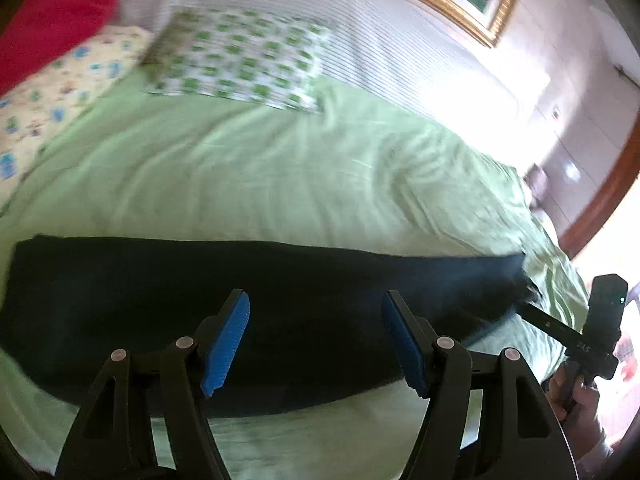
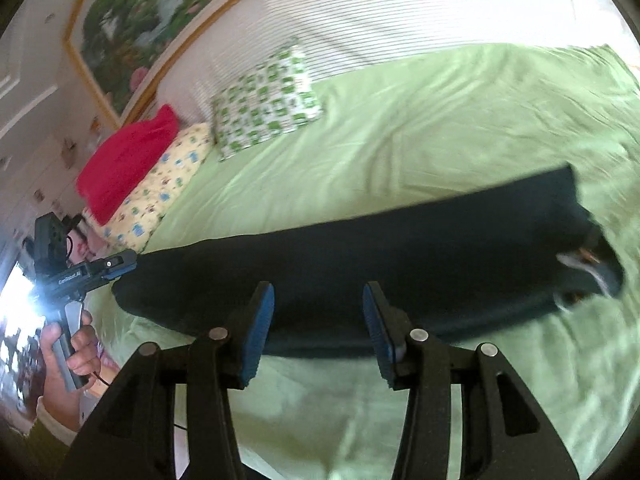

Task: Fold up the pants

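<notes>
Left wrist view: dark pants (image 1: pixel 260 312) lie as a long strip crosswise on the green bed (image 1: pixel 240 168), just ahead of both grippers, left (image 1: pixel 316 344) and right (image 2: pixel 318 330), jaws apart, empty.

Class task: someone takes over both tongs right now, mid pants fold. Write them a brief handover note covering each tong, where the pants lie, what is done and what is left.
Left tongs: open, empty, over the pants.
Right tongs: open, empty, over the pants' near edge.
Pants: one long dark strip, flat across the green sheet, released by both tongs. Waist end lies to the right in the right wrist view.
Done: apparently folded lengthwise, leg on leg.
Left: probably fold the strip end to end, then smooth it.
</notes>
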